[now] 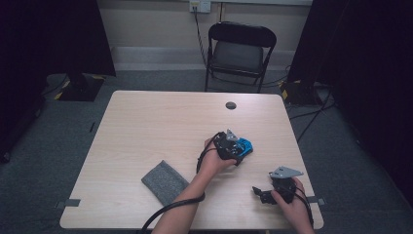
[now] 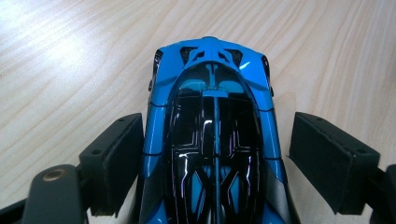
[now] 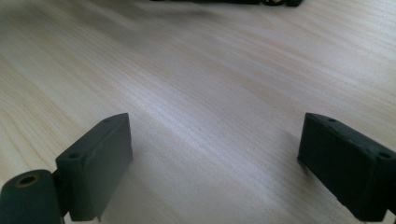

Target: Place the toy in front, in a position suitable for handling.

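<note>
The left claw [image 1: 242, 147] sits over a blue toy car [image 1: 245, 146] on the right half of the tabletop [image 1: 160, 122]. In the left claw's own view the toy car [image 2: 212, 135] lies between the two black pads. The left pad [image 2: 114, 161] is right against the car's flank, while a strip of bare wood shows between the right pad [image 2: 327, 161] and the car. So the claw is released around the car, not clenched on it, and the car rests on the wood with its nose pointing away from the claw.

The right claw [image 1: 259, 193] rests low near the front edge of the tabletop, well apart from the car, held in the person's right hand [image 1: 292, 207]. In its own view its pads [image 3: 95, 165] stand wide with nothing but bare wood between them: released and holding nothing.

A grey felt pouch [image 1: 164, 182] lies near the front edge to the left of the person's left forearm, apart from both claws and untouched. A black folding chair [image 1: 238, 53] stands beyond the far edge of the tabletop.

As for progress, I judge the work to be at an early stage: the approach to the car looks done, with the claw lined up along the car's length. The squeeze and any lift or carry are left to do. Whether the pouch plays a part cannot be told from here.
</note>
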`<state>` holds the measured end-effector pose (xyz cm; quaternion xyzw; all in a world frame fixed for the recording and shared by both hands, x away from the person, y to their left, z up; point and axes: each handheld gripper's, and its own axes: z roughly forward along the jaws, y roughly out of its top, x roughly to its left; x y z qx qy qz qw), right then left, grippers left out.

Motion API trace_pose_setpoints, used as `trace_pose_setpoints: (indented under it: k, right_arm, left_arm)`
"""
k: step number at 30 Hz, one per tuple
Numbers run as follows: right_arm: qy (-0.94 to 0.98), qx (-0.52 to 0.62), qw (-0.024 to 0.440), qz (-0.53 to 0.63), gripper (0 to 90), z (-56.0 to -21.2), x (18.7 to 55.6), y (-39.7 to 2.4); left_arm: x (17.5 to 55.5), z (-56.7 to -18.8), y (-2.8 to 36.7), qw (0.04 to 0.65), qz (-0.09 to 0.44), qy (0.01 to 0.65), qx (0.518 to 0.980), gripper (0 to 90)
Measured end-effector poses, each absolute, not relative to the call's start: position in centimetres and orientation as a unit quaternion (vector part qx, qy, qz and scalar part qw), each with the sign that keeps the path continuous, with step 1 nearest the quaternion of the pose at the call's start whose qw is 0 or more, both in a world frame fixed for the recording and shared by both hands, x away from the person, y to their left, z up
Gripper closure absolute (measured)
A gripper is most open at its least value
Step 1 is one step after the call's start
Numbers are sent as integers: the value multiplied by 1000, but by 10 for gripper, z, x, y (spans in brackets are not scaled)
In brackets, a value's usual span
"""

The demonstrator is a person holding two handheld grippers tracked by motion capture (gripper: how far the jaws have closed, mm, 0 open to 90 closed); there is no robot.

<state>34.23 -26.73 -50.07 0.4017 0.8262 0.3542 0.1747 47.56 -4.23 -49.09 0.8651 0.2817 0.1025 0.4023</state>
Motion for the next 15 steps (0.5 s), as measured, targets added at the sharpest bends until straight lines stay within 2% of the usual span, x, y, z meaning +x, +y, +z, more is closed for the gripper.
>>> trace_pose_setpoints:
  k: [15]
  right_arm:
    - [826,402,175,354,90,-501,342,-267]
  left_arm:
    - [477,-489,-48,404,108,279,865,170]
